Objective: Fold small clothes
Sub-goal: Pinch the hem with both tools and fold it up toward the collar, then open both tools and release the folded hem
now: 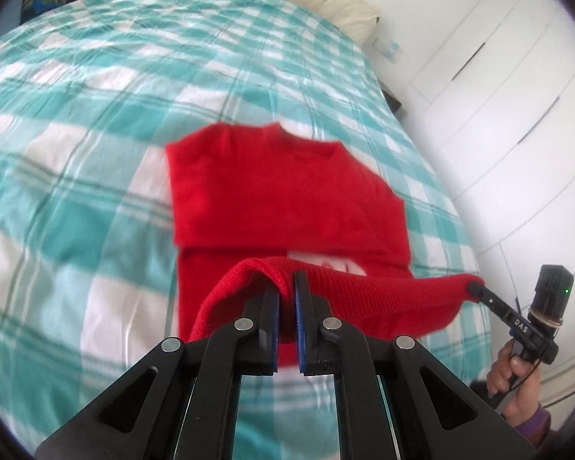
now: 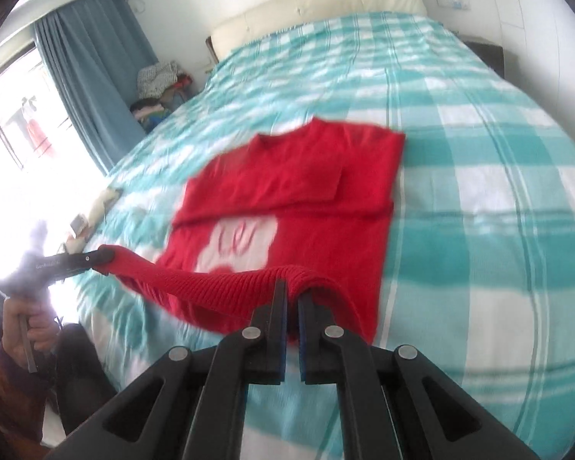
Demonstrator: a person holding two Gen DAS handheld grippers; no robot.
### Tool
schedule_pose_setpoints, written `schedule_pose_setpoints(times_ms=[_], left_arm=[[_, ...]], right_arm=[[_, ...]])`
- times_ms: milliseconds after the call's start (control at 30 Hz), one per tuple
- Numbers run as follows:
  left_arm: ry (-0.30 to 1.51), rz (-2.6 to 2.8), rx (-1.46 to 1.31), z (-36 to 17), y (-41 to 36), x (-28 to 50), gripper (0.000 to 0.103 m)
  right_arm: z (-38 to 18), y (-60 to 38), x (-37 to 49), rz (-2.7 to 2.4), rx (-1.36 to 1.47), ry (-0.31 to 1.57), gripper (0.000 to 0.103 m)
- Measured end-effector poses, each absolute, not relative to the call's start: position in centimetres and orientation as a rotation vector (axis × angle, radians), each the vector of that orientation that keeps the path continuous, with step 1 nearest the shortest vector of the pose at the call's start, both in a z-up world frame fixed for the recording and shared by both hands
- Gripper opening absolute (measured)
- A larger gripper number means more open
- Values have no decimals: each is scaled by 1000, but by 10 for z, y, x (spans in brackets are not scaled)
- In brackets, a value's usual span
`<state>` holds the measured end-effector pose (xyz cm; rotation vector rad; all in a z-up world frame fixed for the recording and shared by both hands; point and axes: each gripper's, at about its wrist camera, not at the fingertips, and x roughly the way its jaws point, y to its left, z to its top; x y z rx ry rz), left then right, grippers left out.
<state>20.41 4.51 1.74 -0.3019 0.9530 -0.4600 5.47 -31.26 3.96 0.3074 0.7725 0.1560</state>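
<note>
A small red knit sweater (image 1: 280, 195) lies on the bed with its sleeves folded across the chest and its collar at the far end; it also shows in the right wrist view (image 2: 306, 176). A white patch with a red design (image 2: 241, 241) shows on its front. My left gripper (image 1: 286, 287) is shut on the ribbed bottom hem (image 1: 364, 299) and holds it lifted. My right gripper (image 2: 292, 291) is shut on the same hem (image 2: 218, 287) at its other corner. The right gripper shows in the left wrist view (image 1: 475, 287), and the left gripper in the right wrist view (image 2: 103, 258).
The bed has a teal and white checked cover (image 1: 96, 153) and a cream headboard (image 2: 318, 4). White wardrobe doors (image 1: 498, 96) stand on the right. A blue curtain (image 2: 92, 65), a window and a pile of clothes (image 2: 157, 80) are at the left. Small items (image 2: 92, 214) lie at the bed's left edge.
</note>
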Motion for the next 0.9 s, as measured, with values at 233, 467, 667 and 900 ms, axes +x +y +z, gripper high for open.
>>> schedule_pose_setpoints(times_ms=[233, 467, 667, 900], left_arm=[[958, -313, -190, -8, -2, 347, 5], [997, -212, -205, -40, -3, 404, 52], [925, -109, -260, -30, 37, 393, 76], [933, -151, -98, -25, 48, 320, 76]], right_arm=[[17, -344, 216, 38, 341, 758, 4], [-37, -373, 285, 21, 469, 821, 11], [-18, -382, 273, 6, 460, 743, 34], [-10, -378, 237, 44, 312, 811, 45]])
